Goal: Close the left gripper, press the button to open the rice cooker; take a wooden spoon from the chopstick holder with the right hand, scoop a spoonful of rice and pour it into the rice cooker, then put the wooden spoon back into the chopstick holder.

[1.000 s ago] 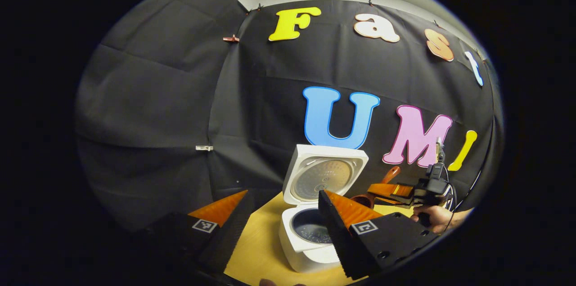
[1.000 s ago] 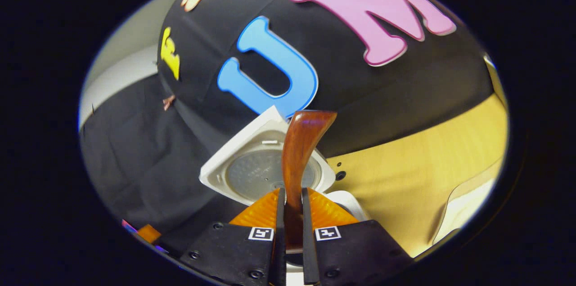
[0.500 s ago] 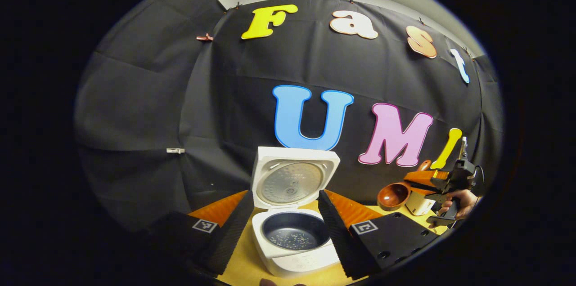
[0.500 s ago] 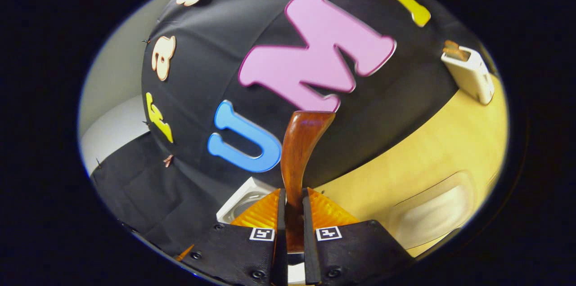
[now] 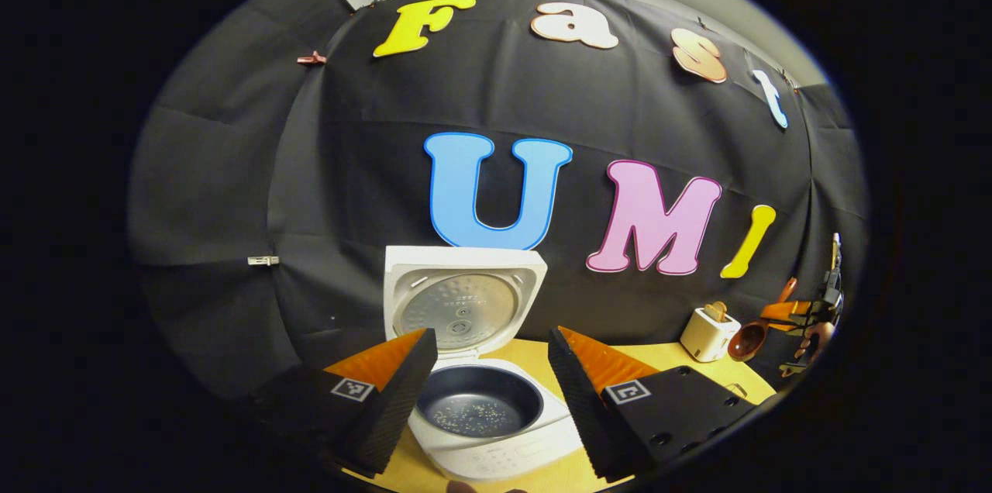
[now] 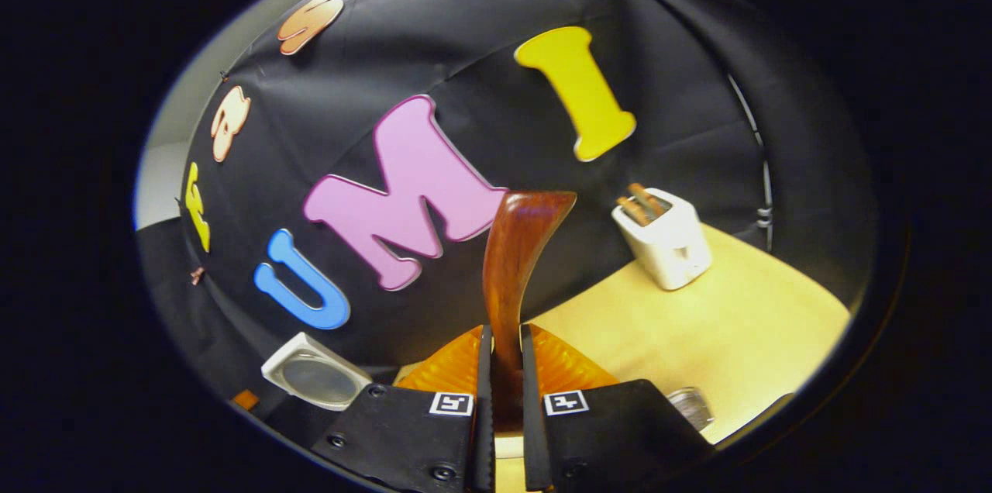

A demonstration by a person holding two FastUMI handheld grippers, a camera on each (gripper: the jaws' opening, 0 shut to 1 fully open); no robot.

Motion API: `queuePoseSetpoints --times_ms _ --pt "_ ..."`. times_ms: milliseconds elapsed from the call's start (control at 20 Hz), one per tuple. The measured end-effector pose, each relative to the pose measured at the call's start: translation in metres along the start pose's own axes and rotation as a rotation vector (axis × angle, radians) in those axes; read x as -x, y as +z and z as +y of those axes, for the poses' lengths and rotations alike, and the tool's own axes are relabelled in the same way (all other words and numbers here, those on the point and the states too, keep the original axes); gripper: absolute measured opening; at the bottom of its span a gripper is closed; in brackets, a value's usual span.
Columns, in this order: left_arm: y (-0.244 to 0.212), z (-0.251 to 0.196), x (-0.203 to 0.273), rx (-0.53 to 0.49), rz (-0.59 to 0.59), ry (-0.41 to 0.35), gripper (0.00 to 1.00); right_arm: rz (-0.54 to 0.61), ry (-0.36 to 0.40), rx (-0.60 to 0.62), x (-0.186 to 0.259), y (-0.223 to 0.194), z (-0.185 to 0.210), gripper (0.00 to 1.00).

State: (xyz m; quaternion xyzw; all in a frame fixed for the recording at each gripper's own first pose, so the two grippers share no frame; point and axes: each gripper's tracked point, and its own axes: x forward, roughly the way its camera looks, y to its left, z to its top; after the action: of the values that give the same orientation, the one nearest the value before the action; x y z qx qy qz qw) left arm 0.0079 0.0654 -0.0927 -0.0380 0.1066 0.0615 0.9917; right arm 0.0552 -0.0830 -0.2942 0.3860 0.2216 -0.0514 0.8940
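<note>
The white rice cooker [image 5: 496, 454] stands open, its lid [image 5: 461, 307] raised and a few rice grains in the dark pot [image 5: 477, 404]. My left gripper [image 5: 488, 334] is open, one finger on each side of the cooker and apart from it. At the far right my right gripper [image 5: 806, 312] holds the wooden spoon [image 5: 748, 340] just right of the white chopstick holder [image 5: 707, 334]. In the right gripper view, my right gripper [image 6: 504, 338] is shut on the wooden spoon's handle [image 6: 515, 268]. There the chopstick holder [image 6: 666, 241] stands ahead to the right, with wooden utensils in it.
The yellow wooden table [image 6: 697, 322] stretches between the cooker lid [image 6: 316, 380] at lower left and the holder. A shiny round rim [image 6: 690, 406] shows beside my right finger at the table's near edge. The black cloth wall stands close behind everything.
My right gripper has carried the spoon away from the cooker, rightward, to beside the chopstick holder. The left gripper has turned a little, so the cooker sits between its fingers.
</note>
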Motion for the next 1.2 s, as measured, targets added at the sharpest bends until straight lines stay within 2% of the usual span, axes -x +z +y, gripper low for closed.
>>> queuePoseSetpoints --times_ms 150,400,650,1000,1100,1150,1200 --pt "0.001 -0.008 -0.007 -0.013 0.007 -0.008 0.92 0.027 -0.097 0.090 0.018 -0.012 -0.056 0.18" --pt "0.000 -0.017 -0.011 -0.018 0.025 -0.016 0.92 0.077 -0.180 0.158 0.021 -0.051 -0.107 0.19" --pt "0.003 -0.011 -0.005 -0.042 0.038 0.015 0.92 0.120 -0.202 0.226 0.009 -0.089 -0.130 0.19" --pt "0.005 0.001 0.006 -0.063 0.052 0.053 0.92 0.194 -0.264 0.206 -0.002 -0.129 -0.160 0.19" --pt "0.005 0.001 0.008 -0.071 0.053 0.058 0.92 0.178 -0.256 0.198 -0.004 -0.125 -0.157 0.24" --pt "0.005 0.002 0.008 -0.072 0.053 0.057 0.92 0.174 -0.280 0.203 -0.001 -0.122 -0.164 0.28" --pt "0.006 0.001 0.008 -0.069 0.052 0.057 0.92 0.171 -0.295 0.201 -0.003 -0.120 -0.169 0.38"
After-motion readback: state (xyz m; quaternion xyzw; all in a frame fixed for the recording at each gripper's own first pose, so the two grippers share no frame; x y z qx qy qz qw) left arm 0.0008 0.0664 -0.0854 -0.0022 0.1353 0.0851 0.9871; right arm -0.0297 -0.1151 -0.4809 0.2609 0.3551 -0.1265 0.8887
